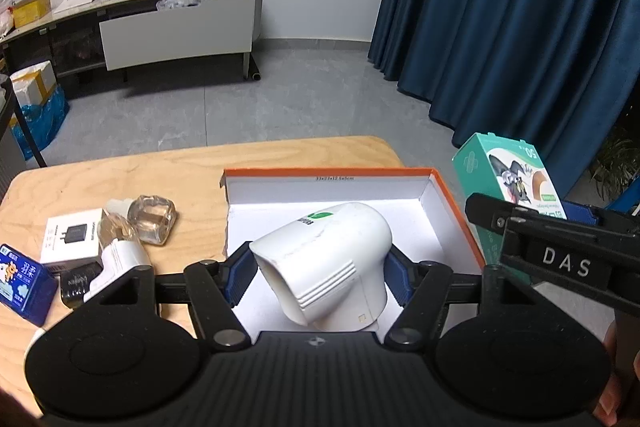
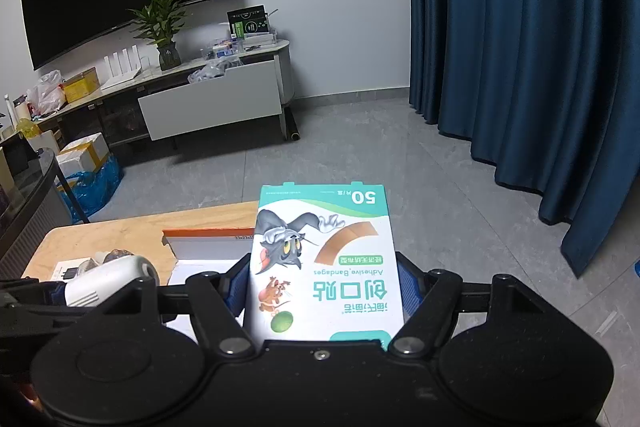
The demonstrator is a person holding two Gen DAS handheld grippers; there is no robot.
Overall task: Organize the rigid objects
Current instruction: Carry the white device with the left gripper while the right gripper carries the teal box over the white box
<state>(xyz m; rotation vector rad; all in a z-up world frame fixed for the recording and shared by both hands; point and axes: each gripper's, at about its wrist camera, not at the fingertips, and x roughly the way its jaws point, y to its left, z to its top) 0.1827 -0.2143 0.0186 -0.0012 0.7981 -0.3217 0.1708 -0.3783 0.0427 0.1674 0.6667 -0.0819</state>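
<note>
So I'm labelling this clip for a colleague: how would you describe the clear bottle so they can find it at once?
Start at the wooden table, then look left of the orange-rimmed box. There, in a small cluster, the clear bottle lies on its side beside a white charger box. It is the only see-through thing, with a chunky faceted cap.

A wooden table (image 1: pixel 280 155) is carrying an open orange-rimmed box (image 1: pixel 448 203), a white charger box (image 1: pixel 72 241), two clear bottles (image 1: pixel 152 225), a blue carton (image 1: pixel 24 283) and a black block (image 1: pixel 78 285).
</note>
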